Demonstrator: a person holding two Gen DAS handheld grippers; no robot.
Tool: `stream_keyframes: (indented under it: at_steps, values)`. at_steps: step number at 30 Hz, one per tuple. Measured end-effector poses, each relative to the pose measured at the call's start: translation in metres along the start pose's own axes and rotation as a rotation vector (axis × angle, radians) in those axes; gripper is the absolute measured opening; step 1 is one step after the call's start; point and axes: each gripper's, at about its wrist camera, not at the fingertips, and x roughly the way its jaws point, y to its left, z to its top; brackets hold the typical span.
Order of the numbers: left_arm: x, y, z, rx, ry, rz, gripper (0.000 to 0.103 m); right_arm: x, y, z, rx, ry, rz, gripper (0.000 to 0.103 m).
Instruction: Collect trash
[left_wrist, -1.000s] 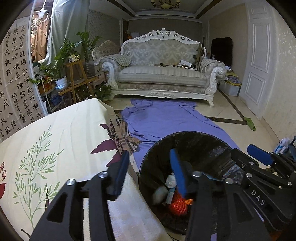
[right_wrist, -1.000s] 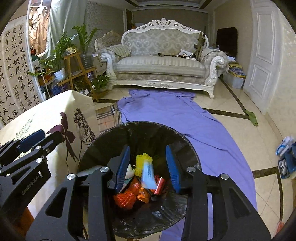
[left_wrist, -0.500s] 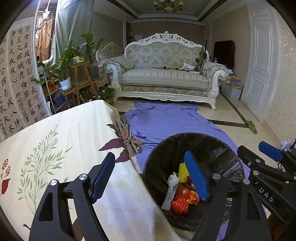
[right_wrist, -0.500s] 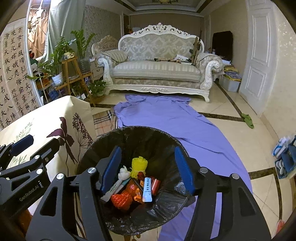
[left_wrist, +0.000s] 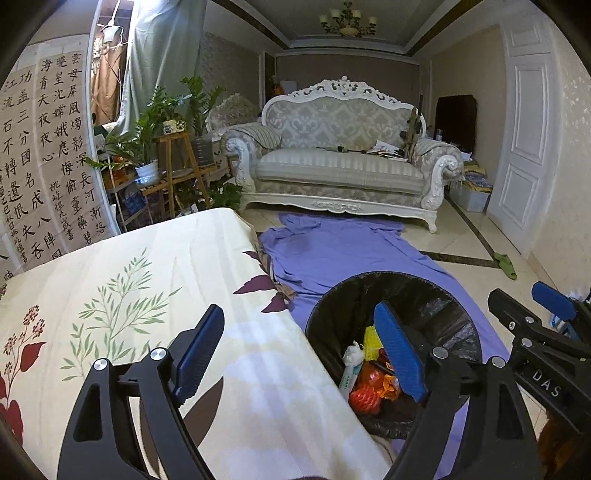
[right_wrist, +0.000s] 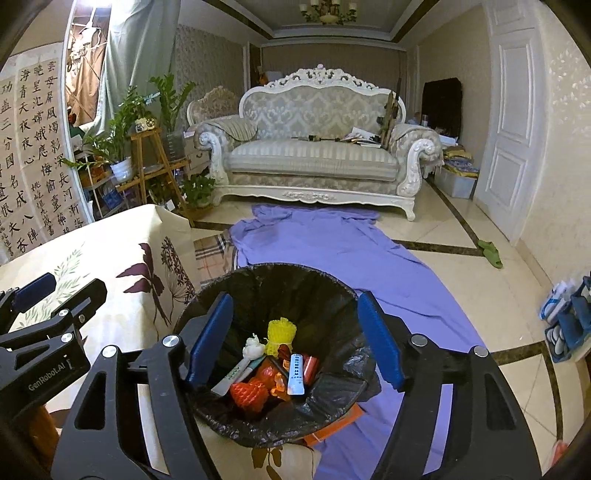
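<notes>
Living room, floral tablecloth (left_wrist: 155, 295); beside it, black-lined trash bin (right_wrist: 258, 291) holding wrappers, yellow mesh (right_wrist: 281, 330). Left gripper (left_wrist: 301, 352), right gripper (right_wrist: 295, 341): both released, empty.

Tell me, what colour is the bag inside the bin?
Black. The bag shows best in the right wrist view.

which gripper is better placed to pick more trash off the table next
Left, probably. The left gripper is open and empty over the tablecloth edge; the right gripper, also open, hangs over the trash bin.
</notes>
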Motion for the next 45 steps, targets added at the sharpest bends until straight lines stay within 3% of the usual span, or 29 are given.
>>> stream_keyframes:
  at_steps: [9, 45]
  values:
    - [-0.011, 0.003, 0.0, -0.007, -0.013, -0.001, 0.081, -0.017, 0.002, 0.001, -0.005, -0.025, -0.002, 0.071]
    - [-0.012, 0.002, -0.001, -0.006, -0.014, -0.003, 0.081, -0.021, 0.002, 0.002, -0.005, -0.03, -0.004, 0.071]
